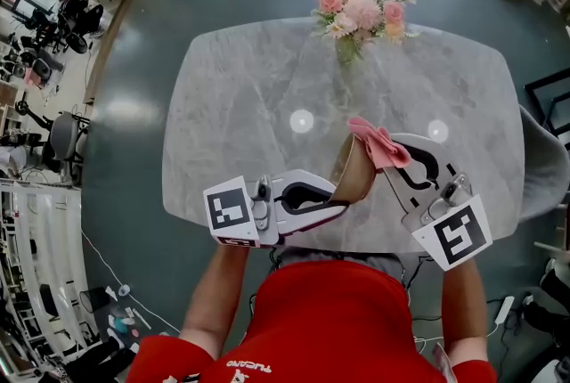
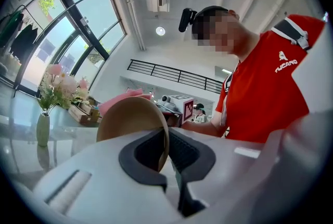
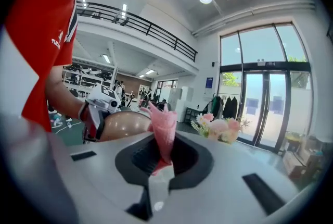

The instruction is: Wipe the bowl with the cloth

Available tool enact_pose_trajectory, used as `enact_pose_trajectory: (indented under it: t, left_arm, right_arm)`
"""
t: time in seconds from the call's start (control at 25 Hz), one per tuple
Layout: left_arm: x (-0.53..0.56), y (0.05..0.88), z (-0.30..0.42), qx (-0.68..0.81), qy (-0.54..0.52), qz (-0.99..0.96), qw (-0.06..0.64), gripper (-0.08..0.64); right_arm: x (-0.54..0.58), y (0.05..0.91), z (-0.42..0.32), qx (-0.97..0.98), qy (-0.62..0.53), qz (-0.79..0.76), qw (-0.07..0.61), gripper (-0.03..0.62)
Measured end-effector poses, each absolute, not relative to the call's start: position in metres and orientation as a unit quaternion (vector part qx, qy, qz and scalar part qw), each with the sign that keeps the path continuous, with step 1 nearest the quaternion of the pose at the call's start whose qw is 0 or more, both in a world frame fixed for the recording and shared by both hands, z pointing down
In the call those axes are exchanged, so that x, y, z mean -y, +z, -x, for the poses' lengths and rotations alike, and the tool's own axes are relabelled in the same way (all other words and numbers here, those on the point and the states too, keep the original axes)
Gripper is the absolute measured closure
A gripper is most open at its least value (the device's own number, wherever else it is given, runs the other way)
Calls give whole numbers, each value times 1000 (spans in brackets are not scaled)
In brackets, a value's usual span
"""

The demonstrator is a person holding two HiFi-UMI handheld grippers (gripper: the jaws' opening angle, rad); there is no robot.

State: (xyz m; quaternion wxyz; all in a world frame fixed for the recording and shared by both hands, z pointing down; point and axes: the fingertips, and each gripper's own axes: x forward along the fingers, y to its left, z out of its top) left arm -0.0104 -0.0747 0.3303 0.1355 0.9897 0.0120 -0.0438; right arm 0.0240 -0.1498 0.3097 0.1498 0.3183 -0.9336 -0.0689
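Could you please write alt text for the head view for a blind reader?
The left gripper holds a tan bowl on edge by its rim while the right gripper holds a pink cloth at its top, above a grey marble table bearing pink flowers.

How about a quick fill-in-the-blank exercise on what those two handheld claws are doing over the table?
1. The left gripper is clamped on the rim of a tan ____.
2. The right gripper pinches a cloth whose colour is ____.
3. At the far edge of the table stands a vase filled with ____.

Missing words: bowl; pink; flowers.
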Motion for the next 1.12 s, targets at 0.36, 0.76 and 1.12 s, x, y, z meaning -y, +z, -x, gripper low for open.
enact_pose_trajectory:
  t: [0.36,0.76,1.12]
  left_arm:
    - [67,321,12,-37,-61,-987,141,548]
    - [64,311,11,-51,-79,-985,145,548]
    - [70,300,16,-41,-123,-978,162,548]
  right_arm:
    - [144,302,-24,949,-51,-281,136,571]
    - [147,284,-34,958,-36,-271,82,571]
    - [152,296,-42,963,36,-268,20,571]
